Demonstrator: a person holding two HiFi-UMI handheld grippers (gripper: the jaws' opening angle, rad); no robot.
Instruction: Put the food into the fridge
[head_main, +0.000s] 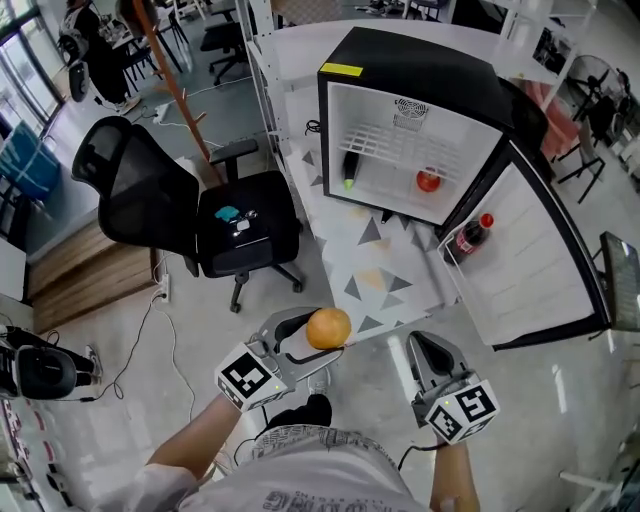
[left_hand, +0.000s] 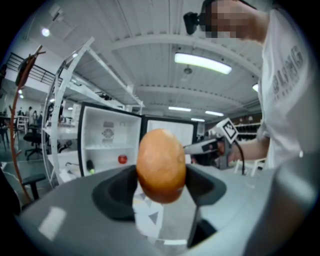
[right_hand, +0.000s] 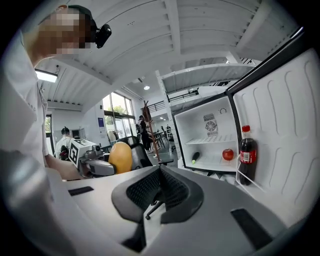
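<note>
A: At lower centre of the head view, the left gripper (head_main: 320, 340) is clamped on the orange (head_main: 329, 328), held up ready for transfer.
B: The right gripper (head_main: 428, 350)?
A: Jaws together, empty. The fridge (head_main: 400, 70), upper centre, stands open to receive the orange

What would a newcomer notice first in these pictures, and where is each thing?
An orange fruit sits clamped in the left hand-held gripper, low in the head view. Ahead stands an open black fridge with a red fruit on its floor and a cola bottle in its door shelf.
</note>
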